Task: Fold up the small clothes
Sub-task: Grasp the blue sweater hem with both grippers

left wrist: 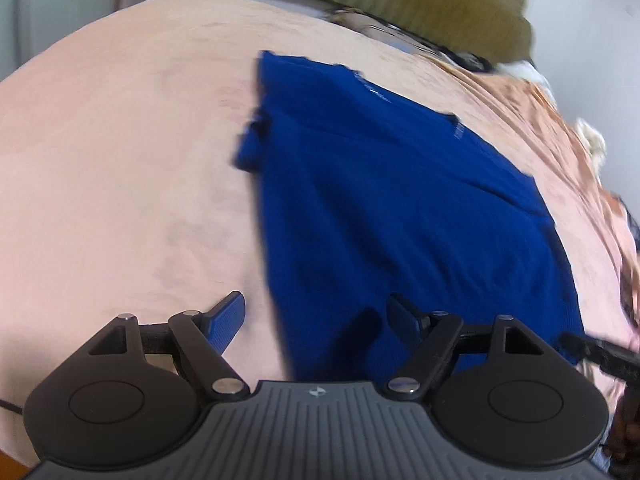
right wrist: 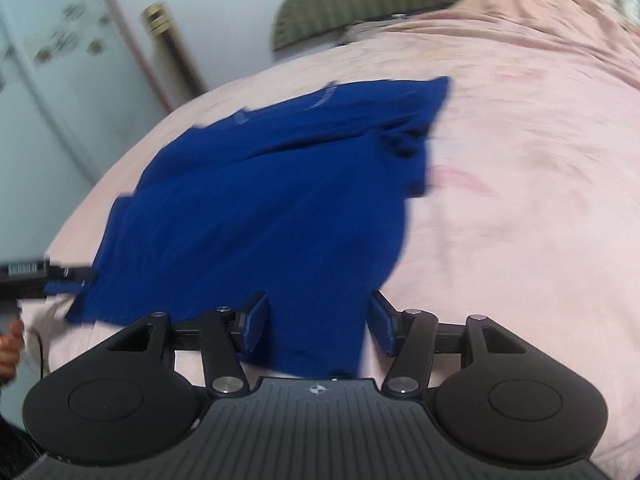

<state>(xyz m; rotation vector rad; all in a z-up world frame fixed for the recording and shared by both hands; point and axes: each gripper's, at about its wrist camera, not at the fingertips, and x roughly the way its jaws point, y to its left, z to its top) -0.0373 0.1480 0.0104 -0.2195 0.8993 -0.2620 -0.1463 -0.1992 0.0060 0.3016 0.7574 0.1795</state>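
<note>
- blue shirt [left wrist: 400,208] lies spread flat on the pink bed [left wrist: 120,160]
- left gripper [left wrist: 316,316] and right gripper [right wrist: 316,328]: jaws released, holding nothing
- soft, light, limp cloth; likely best pinched at the near hem corners

A pink sheet [left wrist: 120,168] covers the bed and fills most of both views. It lies mostly smooth, with faint reddish marks, and it is wrinkled toward the far right edge in the left wrist view. Behind the bed stands an olive-green ribbed cushion [left wrist: 420,4], seen also in the right wrist view [right wrist: 360,0]. A dark strip with some blurred small things runs along the base of this cushion. At the left of the right wrist view there is a pale door [right wrist: 52,80] and a brass-coloured post [right wrist: 168,40].
</note>
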